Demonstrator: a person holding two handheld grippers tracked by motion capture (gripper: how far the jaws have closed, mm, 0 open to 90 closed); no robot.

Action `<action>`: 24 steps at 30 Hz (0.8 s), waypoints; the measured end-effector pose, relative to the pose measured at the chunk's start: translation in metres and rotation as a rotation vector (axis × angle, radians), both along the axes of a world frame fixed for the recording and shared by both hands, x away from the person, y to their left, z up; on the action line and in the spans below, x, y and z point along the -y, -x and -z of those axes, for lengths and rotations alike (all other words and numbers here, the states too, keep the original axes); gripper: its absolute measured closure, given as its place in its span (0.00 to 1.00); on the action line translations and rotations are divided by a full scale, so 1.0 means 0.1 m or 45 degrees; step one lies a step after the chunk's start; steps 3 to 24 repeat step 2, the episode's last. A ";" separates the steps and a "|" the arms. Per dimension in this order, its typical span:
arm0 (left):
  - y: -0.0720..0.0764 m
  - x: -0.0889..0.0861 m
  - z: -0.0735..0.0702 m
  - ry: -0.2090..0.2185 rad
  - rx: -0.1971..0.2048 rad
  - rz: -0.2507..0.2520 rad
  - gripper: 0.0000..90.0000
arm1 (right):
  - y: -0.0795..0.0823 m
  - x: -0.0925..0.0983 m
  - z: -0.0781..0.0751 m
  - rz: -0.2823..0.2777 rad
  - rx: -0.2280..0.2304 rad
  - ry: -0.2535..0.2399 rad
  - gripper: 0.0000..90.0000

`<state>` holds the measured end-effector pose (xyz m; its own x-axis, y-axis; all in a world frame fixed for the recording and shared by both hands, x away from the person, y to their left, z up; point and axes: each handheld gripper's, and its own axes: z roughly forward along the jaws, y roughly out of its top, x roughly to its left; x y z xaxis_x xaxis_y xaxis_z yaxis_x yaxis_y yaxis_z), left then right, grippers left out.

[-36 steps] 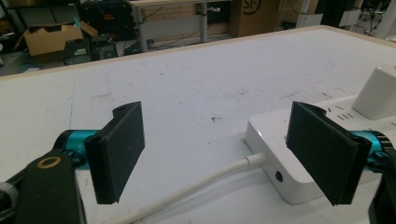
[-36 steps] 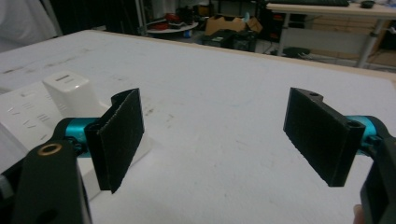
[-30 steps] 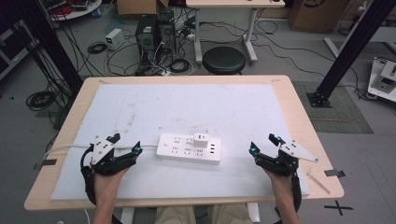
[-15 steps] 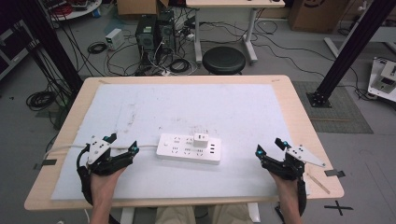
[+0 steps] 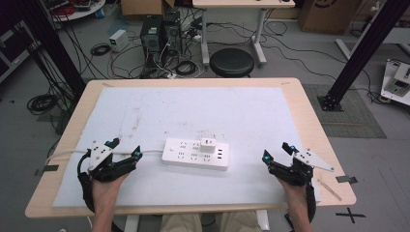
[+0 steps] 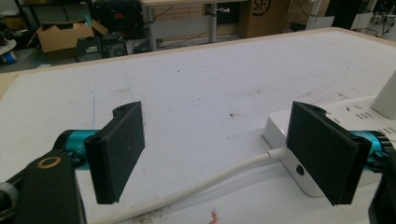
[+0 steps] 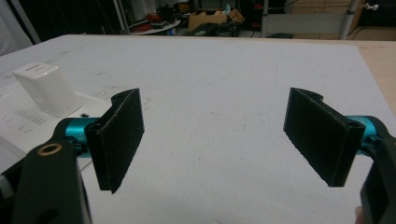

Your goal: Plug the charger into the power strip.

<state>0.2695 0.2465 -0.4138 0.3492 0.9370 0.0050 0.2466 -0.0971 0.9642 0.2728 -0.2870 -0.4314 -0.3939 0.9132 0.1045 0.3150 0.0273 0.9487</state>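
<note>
A white power strip [image 5: 195,154] lies near the front-middle of a white mat [image 5: 193,111] covering a wooden table [image 5: 309,125], with a small white plug-in adapter [image 5: 208,144] standing upright in one of its sockets. The strip's white cable [image 5: 67,153] runs off toward the table's left edge.

The left gripper [image 5: 124,150] rests on the mat just left of the power strip, held by the person's left hand [image 5: 107,181]. Its jaws stand wide apart and grip nothing. In the left gripper view, the cable [image 6: 196,186] passes across the gap between the two black pads [image 6: 117,149], and the near end of the power strip [image 6: 327,121] sits just beyond the pad on that view's right side (whether pad and strip touch cannot be told).

The right gripper [image 5: 277,152] sits well to the right of the strip, near the mat's front right corner, held by the person's right hand [image 5: 296,193]. Its jaws are likewise spread wide and hold nothing. In the right gripper view, only bare mat [image 7: 219,93] lies between its pads [image 7: 322,130], while the adapter [image 7: 46,88] and part of the strip appear off to that view's left, behind the near pad.

Beyond the table, a round black stool [image 5: 233,62] stands on the floor beside a tangle of cables and computer towers [image 5: 159,31].
</note>
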 end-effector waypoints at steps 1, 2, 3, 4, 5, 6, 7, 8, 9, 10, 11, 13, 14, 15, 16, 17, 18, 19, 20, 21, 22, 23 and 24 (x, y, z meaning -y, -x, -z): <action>0.00 0.00 0.00 -0.001 0.001 0.000 0.22 | 0.00 0.00 0.00 0.000 0.005 0.001 0.23; 0.01 -0.01 0.00 -0.002 0.000 -0.001 0.22 | 0.00 0.00 -0.01 0.001 0.006 0.000 0.23; 0.01 -0.01 0.00 -0.002 0.000 -0.001 0.22 | 0.00 0.00 -0.01 0.001 0.006 0.000 0.23; 0.01 -0.01 0.00 -0.002 0.000 -0.001 0.22 | 0.00 0.00 -0.01 0.001 0.006 0.000 0.23; 0.01 -0.01 0.00 -0.002 0.000 -0.001 0.22 | 0.00 0.00 -0.01 0.001 0.006 0.000 0.23; 0.01 -0.01 0.00 -0.002 0.000 -0.001 0.22 | 0.00 0.00 -0.01 0.001 0.006 0.000 0.23; 0.01 -0.01 0.00 -0.002 0.000 -0.001 0.22 | 0.00 0.00 -0.01 0.001 0.006 0.000 0.23; 0.01 -0.01 0.00 -0.002 0.000 -0.001 0.22 | 0.00 0.00 -0.01 0.001 0.006 0.000 0.23; 0.01 -0.01 0.00 -0.002 0.000 -0.001 0.22 | 0.00 0.00 -0.01 0.001 0.006 0.000 0.23; 0.01 -0.01 0.00 -0.002 0.000 -0.001 0.22 | 0.00 0.00 -0.01 0.001 0.006 0.000 0.23; 0.01 -0.01 0.00 -0.002 0.000 -0.001 0.22 | 0.00 0.00 -0.01 0.001 0.006 0.000 0.23; 0.01 -0.01 0.00 -0.002 0.000 -0.001 0.22 | 0.00 0.00 -0.01 0.001 0.006 0.000 0.23; 0.01 -0.01 0.00 -0.002 0.000 -0.001 0.22 | 0.00 0.00 -0.01 0.001 0.006 0.000 0.23; 0.01 -0.01 0.00 -0.002 0.000 -0.001 0.22 | 0.00 0.00 -0.01 0.001 0.006 0.000 0.23; 0.01 -0.01 0.00 -0.002 0.000 -0.001 0.22 | 0.00 0.00 -0.01 0.001 0.006 0.000 0.23; 0.01 -0.01 0.00 -0.002 0.000 -0.001 0.22 | 0.00 0.00 -0.01 0.001 0.006 0.000 0.23; 0.01 -0.01 0.00 -0.002 0.000 -0.001 0.22 | 0.00 0.00 -0.01 0.001 0.006 0.000 0.23; 0.01 -0.01 0.00 -0.002 0.000 -0.001 0.22 | 0.00 0.00 -0.01 0.001 0.006 0.000 0.23; 0.01 -0.01 0.00 -0.002 0.000 -0.001 0.22 | 0.00 0.00 -0.01 0.001 0.006 0.000 0.23; 0.01 -0.01 0.00 -0.002 0.000 -0.001 0.22 | 0.00 0.00 -0.01 0.001 0.006 0.000 0.23; 0.01 -0.01 0.00 -0.002 0.000 -0.001 0.22 | 0.00 0.00 -0.01 0.001 0.006 0.000 0.23; 0.01 -0.01 0.00 -0.002 0.000 -0.001 0.22 | 0.00 0.00 -0.01 0.001 0.006 0.000 0.23; 0.01 -0.01 0.00 -0.002 0.000 -0.001 0.22 | 0.00 0.00 -0.01 0.001 0.006 0.000 0.23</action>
